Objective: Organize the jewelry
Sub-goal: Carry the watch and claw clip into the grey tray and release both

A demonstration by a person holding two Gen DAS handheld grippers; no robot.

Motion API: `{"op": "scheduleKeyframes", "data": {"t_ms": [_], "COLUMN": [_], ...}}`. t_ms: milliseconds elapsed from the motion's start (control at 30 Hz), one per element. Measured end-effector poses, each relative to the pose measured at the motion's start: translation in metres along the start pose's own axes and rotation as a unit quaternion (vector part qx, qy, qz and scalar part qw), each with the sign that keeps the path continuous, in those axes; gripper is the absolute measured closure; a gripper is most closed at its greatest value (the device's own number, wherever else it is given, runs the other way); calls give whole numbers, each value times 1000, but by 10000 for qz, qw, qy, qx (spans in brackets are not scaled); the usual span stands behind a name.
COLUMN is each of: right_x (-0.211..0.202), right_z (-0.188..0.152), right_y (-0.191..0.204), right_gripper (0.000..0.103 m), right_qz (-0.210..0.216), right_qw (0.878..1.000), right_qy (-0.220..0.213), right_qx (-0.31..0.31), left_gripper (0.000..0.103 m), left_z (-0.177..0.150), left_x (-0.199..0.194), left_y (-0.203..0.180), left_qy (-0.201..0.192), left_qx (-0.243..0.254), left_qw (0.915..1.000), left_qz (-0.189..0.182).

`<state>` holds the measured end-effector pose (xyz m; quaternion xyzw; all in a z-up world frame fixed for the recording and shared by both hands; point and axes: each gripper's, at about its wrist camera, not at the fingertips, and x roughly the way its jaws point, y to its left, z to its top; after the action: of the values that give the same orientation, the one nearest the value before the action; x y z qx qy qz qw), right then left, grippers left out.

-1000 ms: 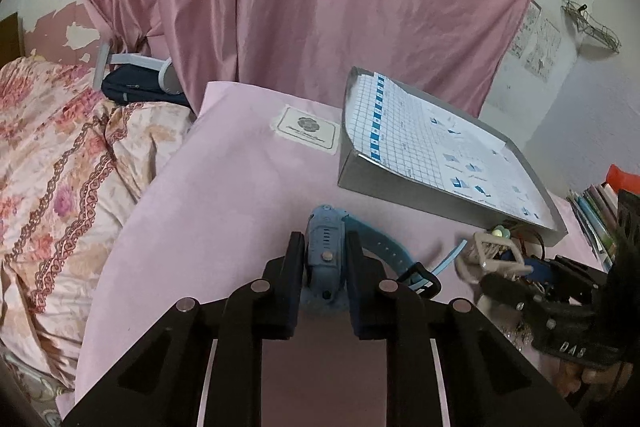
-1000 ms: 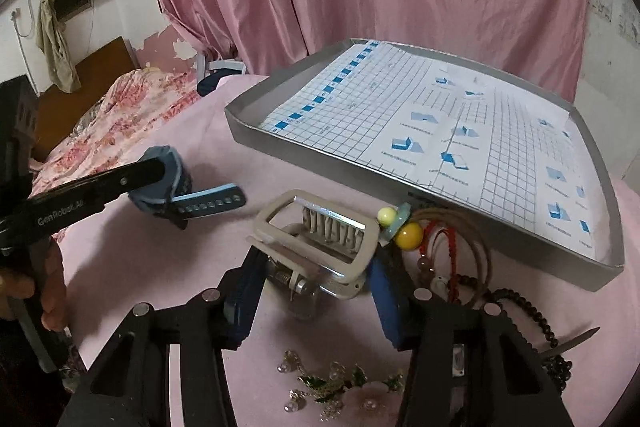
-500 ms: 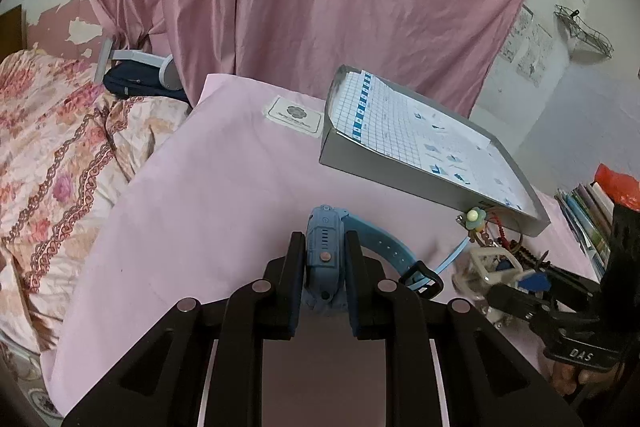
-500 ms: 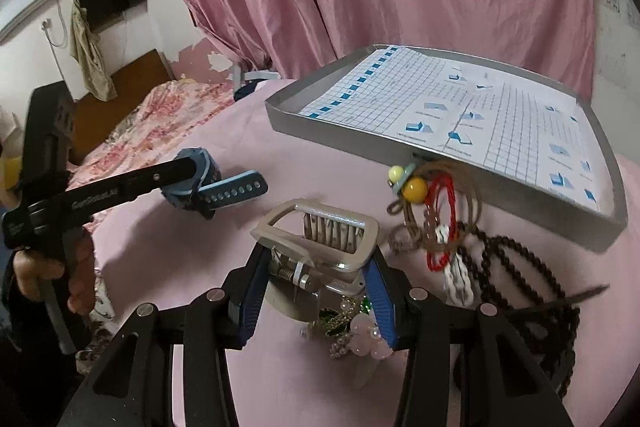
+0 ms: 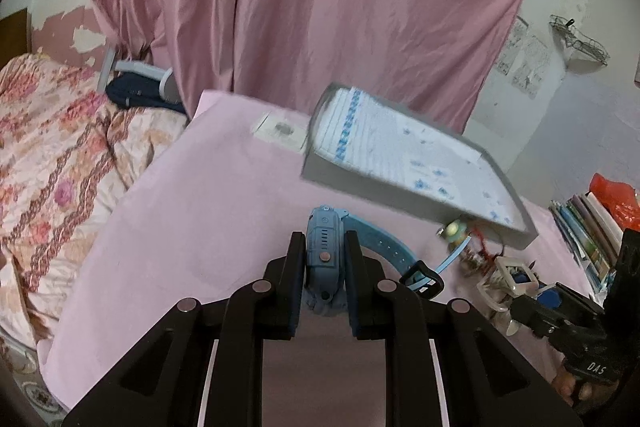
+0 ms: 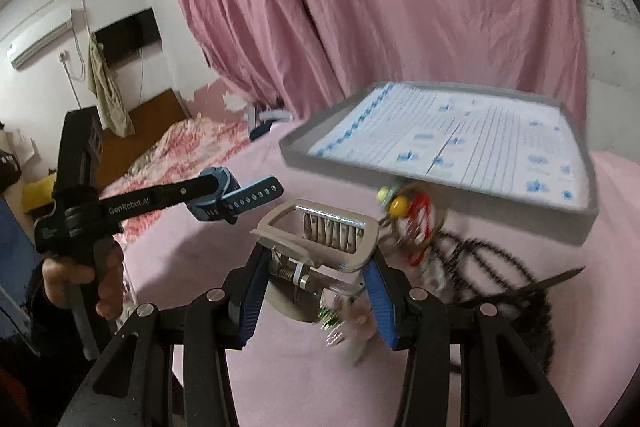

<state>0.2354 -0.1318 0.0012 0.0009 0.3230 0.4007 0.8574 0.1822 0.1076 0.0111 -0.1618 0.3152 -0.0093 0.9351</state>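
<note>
While the left wrist view looks down its own 2 black fingers, the left gripper (image 5: 324, 255) has its jaws clamped narrow on the body of a blue watch (image 5: 325, 247), which is lifted above the pink tabletop (image 5: 208, 195). One strap curves off to the right and ends at a black buckle (image 5: 422, 275). Beyond it a shallow grey tray (image 5: 360, 183) lined with blue-printed grid paper sits on the tabletop, with a small white card (image 5: 280, 129) just beside its far left corner. At the right, the right gripper (image 5: 528, 285) holds a pale hair claw clip (image 5: 514, 277), near a heap of beads by the tray's near corner. A floral quilt (image 5: 52, 163) covers the bed on the left, and pink curtains (image 5: 320, 7) hang behind.

From the right wrist view, the right gripper (image 6: 316, 263) has its blue-padded jaws closed on the sides of the hair claw clip (image 6: 320, 231), teeth pointing up. A blurred flower brooch (image 6: 352, 327) hangs just below it. To the left a hand (image 6: 80, 283) grips the left gripper (image 6: 212, 191), the blue watch (image 6: 224, 197) pinched at its tip with the holed strap sticking out to the right. Between clip and grey tray (image 6: 440, 195) lie a yellow bead (image 6: 399, 203), red cord loops (image 6: 420, 227) and a black bead necklace (image 6: 500, 267), all blurred
</note>
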Motion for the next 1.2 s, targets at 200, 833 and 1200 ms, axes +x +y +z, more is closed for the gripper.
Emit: {"op": "scheduleKeyframes", "data": {"t_ms": [200,833,1200], "right_x": [-11,60,41], "right_z": [36,58,55], "right_y": [-29,-124,-112], "right_gripper": [59,57,26], "right_qz": [-493,-1024,-1306], "right_qw": [9981,9904,9885], "right_qy": [-367,581,519], "right_qx": [-1,725,560], "left_gripper": [88,88,43], "left_z": [36,79,74], "left_x": [15,151,127], "left_y": [-22,-42,-50], "left_qy": [-387,847,683], "left_qx": [-161,-72,-40], "left_qw": [9985,9961,9972], "left_qz": [-366,-245,-305]}}
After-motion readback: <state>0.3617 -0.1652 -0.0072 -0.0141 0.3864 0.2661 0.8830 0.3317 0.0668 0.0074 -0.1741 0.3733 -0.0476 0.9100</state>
